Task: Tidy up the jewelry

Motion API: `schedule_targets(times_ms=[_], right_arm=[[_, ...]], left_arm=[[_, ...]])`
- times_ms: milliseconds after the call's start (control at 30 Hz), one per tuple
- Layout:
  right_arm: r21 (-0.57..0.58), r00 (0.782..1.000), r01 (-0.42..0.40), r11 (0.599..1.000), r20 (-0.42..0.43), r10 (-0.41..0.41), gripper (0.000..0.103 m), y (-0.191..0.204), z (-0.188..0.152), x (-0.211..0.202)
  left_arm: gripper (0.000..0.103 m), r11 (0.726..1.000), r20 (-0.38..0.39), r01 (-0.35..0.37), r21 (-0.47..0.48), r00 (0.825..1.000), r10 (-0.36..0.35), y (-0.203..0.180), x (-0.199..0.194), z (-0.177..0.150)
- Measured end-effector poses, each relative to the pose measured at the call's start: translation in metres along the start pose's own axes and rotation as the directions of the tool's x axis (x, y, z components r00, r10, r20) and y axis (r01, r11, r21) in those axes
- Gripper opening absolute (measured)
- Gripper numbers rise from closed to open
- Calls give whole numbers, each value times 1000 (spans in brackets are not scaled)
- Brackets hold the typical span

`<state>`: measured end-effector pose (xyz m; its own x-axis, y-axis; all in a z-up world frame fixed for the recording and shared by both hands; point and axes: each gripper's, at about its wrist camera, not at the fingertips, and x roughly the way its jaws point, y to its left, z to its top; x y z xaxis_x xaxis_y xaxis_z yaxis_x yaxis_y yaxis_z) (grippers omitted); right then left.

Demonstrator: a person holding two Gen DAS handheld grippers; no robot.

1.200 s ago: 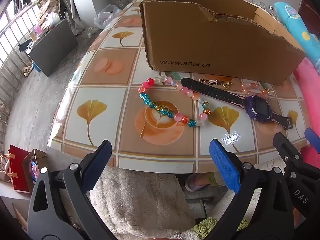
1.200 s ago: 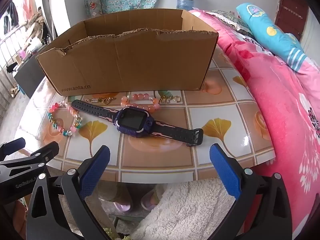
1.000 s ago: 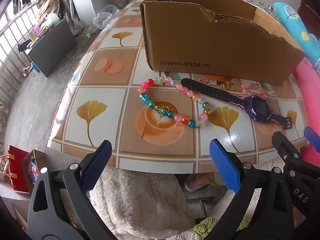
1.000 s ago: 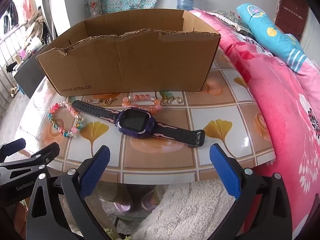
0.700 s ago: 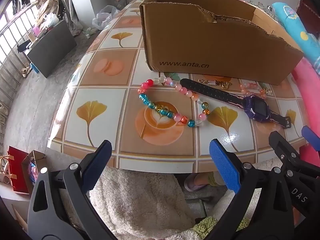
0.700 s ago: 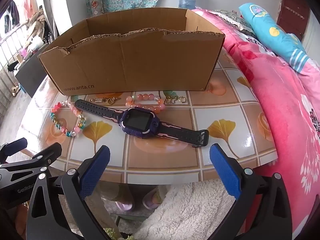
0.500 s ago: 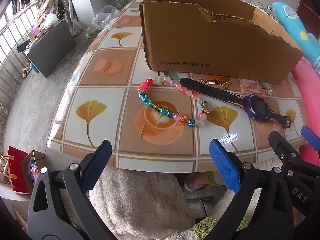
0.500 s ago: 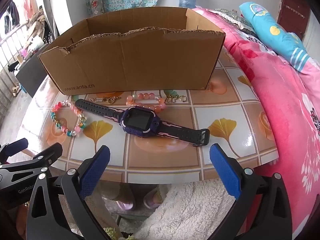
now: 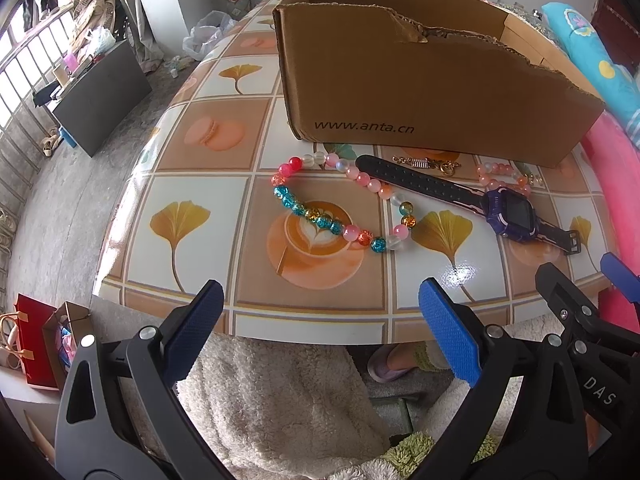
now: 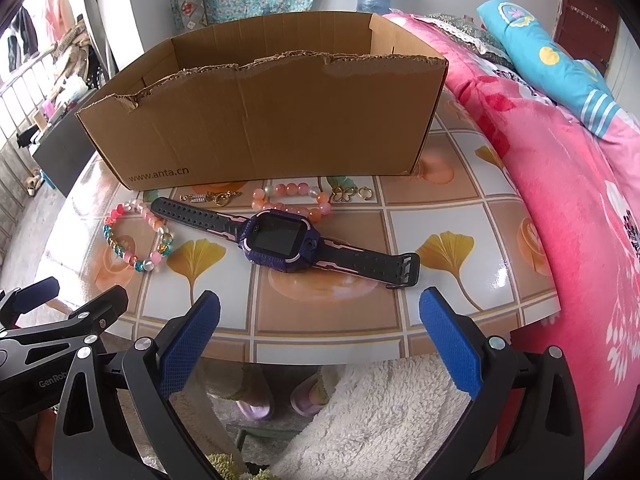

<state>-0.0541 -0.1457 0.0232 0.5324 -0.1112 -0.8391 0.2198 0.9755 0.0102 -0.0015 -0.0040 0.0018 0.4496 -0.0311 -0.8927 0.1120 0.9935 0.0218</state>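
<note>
On the left of the table (image 9: 188,152), straight ahead of the left gripper (image 9: 318,334), lay the multicoloured bead bracelet (image 9: 340,204), a slack loop resting on the printed coffee cup of the tiled oilcloth; that gripper's blue pads stood wide apart and held nothing, hanging just off the near table edge. The bracelet touched or overlapped the left strap end of the purple smartwatch (image 10: 280,240), whose long axis ran from upper left to lower right across the table, roughly crosswise to both grippers' line of approach. The watch face sat directly in front of the right gripper (image 10: 320,336), likewise spread open and empty short of the table edge, so by my reading the right hand was the nearer one for the watch and the left for the bead loop; a grasp across the strap's narrow width would need little turning of the wrist. Behind the watch, close to the box wall, lay a small gold chain (image 10: 210,197), a peach bead bracelet (image 10: 292,196) and some gold rings (image 10: 352,193). All of these were outside the cardboard box (image 10: 280,120), which stood open-topped at the back with a torn front rim; nothing could be seen lying inside it from these views. Its front wall read "www.anta.cn". The left gripper's body, seen in the right wrist view, bore "GenRobo", cut off, and the right gripper's body showed "DAS" in the left wrist view.
</note>
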Motion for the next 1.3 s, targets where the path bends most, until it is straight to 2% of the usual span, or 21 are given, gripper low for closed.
schedule_targets(times_ms=[1300], right_arm=[[9,1000,-5,1000,-3,5,97,-2,-2,1]], left_arm=[[94,1000,0,-4,-3,1000,4,3,-1,-2]])
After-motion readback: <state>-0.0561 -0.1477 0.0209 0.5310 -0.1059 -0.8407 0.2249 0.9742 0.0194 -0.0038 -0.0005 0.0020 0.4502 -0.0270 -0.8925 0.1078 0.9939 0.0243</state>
